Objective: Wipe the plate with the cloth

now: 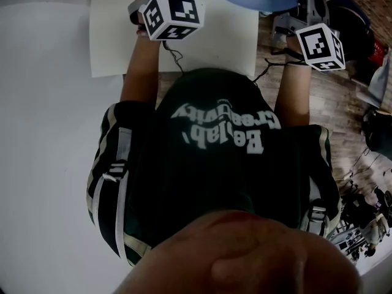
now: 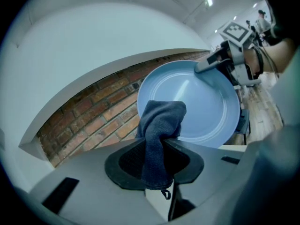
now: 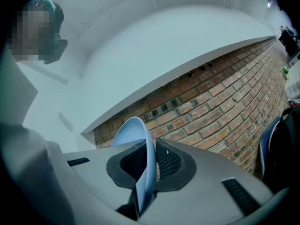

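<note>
The plate [image 2: 199,104] is pale blue, round and smooth, with a shallow flat middle, a faint ring around it and a gently raised rim. It has no pattern, and a soft sheen runs across its face. It stands on edge in the air, off the counter [image 1: 116,41], with its hollow face turned toward the left hand-held gripper [image 2: 157,149].

The right hand-held gripper [image 3: 151,158] is clenched on the plate's rim. In the right gripper view the plate shows edge-on as a thin blue crescent between the two dark ribbed pads, rising up and out of them. In the left gripper view the same gripper grips the rim at the upper right.

The left hand-held gripper is clamped on the cloth [image 2: 160,125], a dark blue towelling cloth bunched into a thick fold. It sticks up past the pads and hangs below them, where a small loop dangles. Its top overlaps the plate's lower left part; whether it touches the surface cannot be told.

A brick wall [image 3: 225,107] runs behind the plate.
</note>
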Motion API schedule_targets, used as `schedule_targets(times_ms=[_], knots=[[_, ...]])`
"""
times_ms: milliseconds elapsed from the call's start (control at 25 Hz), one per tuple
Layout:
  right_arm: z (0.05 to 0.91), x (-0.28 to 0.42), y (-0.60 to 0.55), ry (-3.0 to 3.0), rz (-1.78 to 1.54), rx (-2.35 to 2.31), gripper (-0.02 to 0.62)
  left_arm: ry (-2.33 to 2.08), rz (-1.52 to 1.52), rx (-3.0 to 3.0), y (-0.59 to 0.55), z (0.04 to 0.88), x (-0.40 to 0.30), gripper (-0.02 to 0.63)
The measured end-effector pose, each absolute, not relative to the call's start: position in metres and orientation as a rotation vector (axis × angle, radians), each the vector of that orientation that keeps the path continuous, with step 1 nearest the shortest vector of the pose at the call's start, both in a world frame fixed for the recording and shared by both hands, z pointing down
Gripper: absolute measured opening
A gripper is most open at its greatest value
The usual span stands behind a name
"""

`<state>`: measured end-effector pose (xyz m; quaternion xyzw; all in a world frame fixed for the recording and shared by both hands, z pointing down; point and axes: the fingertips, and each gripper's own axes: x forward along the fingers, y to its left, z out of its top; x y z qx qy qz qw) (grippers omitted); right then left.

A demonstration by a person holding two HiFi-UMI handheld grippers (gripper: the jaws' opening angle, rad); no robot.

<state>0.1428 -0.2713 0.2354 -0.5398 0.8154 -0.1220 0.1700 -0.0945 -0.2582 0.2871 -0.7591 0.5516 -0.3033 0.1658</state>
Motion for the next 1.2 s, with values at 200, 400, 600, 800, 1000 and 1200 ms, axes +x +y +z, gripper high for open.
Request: schedule_targets(times_ms=[200,400,600,800,1000,1200], knots=[[0.225,0.142,-0.278,2.296,-0.314,-1.535,0.017,1.501,-0.893,-2.202,-0.246,0.306,-0.078,0.098],[0.213,0.133,-0.272,2.290,-0.312,-1.521,0.020,1.439,-0.920,-2.259,-0.222,0.320,-0.063,0.098],[0.222,0.126,-0.275,2.290,-0.333,-1.520,0.021,1.374,-0.922,-2.321,-0.209,0.340,-0.044,0.098],[0.226,0.118,-0.272,2.297,-0.348,-1.517,0.021,1.314,-0.903,-2.359,-0.200,0.344,-0.026,0.098],[0.223,0.106,-0.267,2.299,-0.356,-1.519,0.021,1.273,-0.877,-2.383,-0.193,0.338,-0.021,0.098],[0.234,0.098,-0.263,2.310,-0.367,-1.517,0.021,1.258,-0.835,-2.404,-0.192,0.339,-0.015,0.098]])
